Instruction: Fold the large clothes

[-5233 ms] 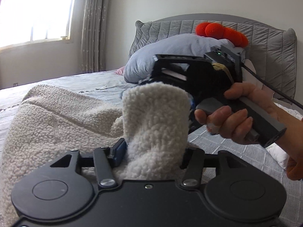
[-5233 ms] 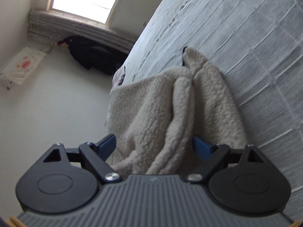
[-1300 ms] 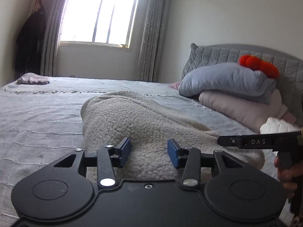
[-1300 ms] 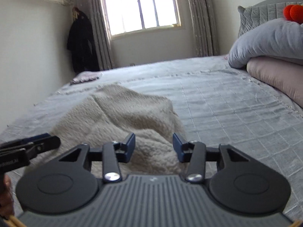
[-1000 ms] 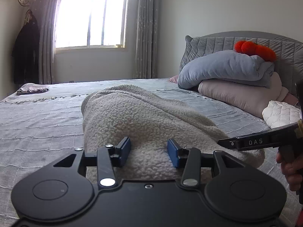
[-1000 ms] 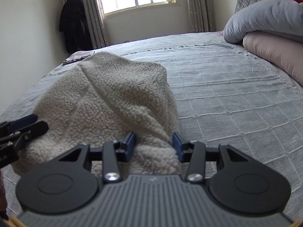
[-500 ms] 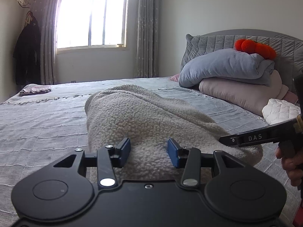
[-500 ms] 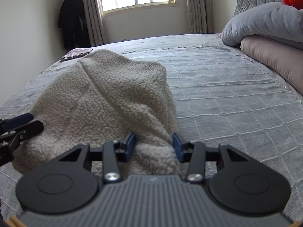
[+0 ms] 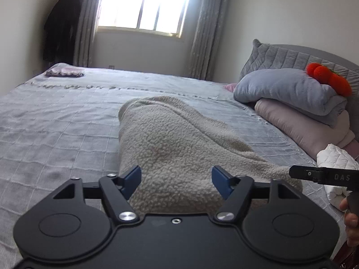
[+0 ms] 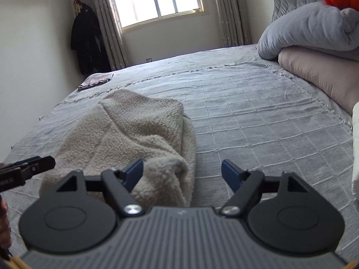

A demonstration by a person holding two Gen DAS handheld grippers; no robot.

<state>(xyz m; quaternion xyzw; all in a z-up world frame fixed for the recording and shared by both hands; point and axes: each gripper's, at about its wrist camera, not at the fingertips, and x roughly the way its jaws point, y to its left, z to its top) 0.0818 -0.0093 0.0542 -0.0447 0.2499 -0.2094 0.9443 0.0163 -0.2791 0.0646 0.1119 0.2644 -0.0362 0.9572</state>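
A cream fleece garment (image 9: 179,143) lies folded into a long bundle on the grey bedspread (image 9: 56,121). My left gripper (image 9: 176,179) hovers over its near end with jaws opening wide; the blue pads do not press the fleece. In the right wrist view the same garment (image 10: 134,130) lies at left of centre. My right gripper (image 10: 182,172) is above its near right corner, jaws opening, pads clear of the cloth. Each gripper's tip shows at the edge of the other's view, the right gripper (image 9: 323,176) and the left gripper (image 10: 27,169).
Stacked grey and pink pillows (image 9: 298,103) with a red plush toy (image 9: 327,78) rest against the headboard at right. A white quilted item (image 9: 336,163) lies near the right edge. A small folded cloth (image 9: 65,72) sits at the far left corner. Dark clothes (image 10: 87,38) hang by the window.
Both grippers have let go of the fleece: their jaws went from closed on it to wide apart, and both lifted slightly. The garment now rests on the bed.
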